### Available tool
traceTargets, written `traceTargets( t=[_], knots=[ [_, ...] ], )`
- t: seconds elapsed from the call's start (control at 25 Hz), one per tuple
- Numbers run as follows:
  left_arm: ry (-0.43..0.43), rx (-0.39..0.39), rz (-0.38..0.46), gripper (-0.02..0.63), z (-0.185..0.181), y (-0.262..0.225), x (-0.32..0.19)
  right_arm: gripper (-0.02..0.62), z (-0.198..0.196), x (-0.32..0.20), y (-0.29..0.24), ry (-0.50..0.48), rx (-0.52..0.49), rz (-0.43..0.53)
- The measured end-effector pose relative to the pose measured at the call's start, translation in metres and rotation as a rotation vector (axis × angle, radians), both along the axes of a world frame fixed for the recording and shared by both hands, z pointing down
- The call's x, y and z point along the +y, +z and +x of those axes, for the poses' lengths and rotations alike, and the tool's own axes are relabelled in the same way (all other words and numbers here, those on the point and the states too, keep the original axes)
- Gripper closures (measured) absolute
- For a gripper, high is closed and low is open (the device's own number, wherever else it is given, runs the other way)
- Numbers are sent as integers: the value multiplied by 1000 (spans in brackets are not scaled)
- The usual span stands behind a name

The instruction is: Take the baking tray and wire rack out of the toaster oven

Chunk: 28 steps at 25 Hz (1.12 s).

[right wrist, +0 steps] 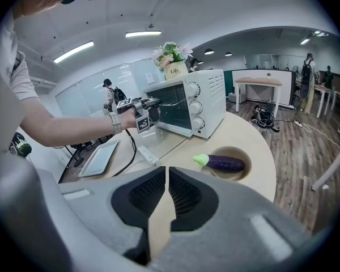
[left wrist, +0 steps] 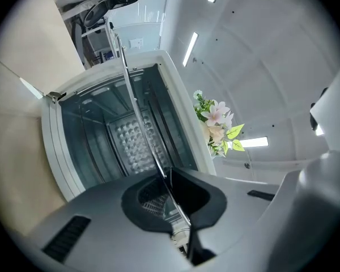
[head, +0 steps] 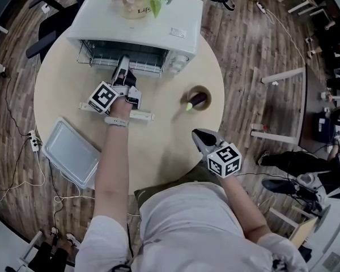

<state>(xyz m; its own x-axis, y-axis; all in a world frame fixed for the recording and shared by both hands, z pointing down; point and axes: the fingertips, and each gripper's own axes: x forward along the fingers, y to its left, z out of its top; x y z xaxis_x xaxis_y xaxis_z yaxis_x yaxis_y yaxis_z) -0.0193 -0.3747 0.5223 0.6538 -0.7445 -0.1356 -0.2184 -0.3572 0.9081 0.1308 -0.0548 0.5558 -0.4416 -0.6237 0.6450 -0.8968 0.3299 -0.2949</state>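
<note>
The toaster oven [head: 158, 27] stands at the far side of the round table [head: 170, 146], w/ its glass door [head: 141, 115] folded down flat to the front. A flower pot [head: 136, 7] sits on the oven roof.

Inside the oven is the wire rack [head: 102, 54]. It is partly out: its front part sticks over the open door and the rest is in the cavity. The left gripper [head: 123, 67] reaches to the rack front, about level. In the left gripper view its jaws are pressed together on one thin wire of the rack; the wire runs between the pads and goes up across the oven opening. Behind it the cavity shows side rails and a dimpled back wall.

The baking tray [head: 73, 152] is outside the oven. It lies flat on the table at the left edge, near the person's left elbow and well apart from the oven.

A shallow round bowl [head: 208, 90] is on the table, to the right of the door. In it lies a purple eggplant [head: 197, 100] w/ a green end.

The right gripper [head: 197, 134] is over the near part of the table, tilted down, well apart from the oven and the bowl. Its jaws are together, w/ nothing between the pads.
</note>
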Motion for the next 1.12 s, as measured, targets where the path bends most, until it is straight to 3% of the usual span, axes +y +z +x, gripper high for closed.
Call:
traceTargets(
  t=[1.12],
  knots=[
    [-33,86,-11,601,-59,-2,96,575,-53,40,-13,-71,10,48]
  ],
)
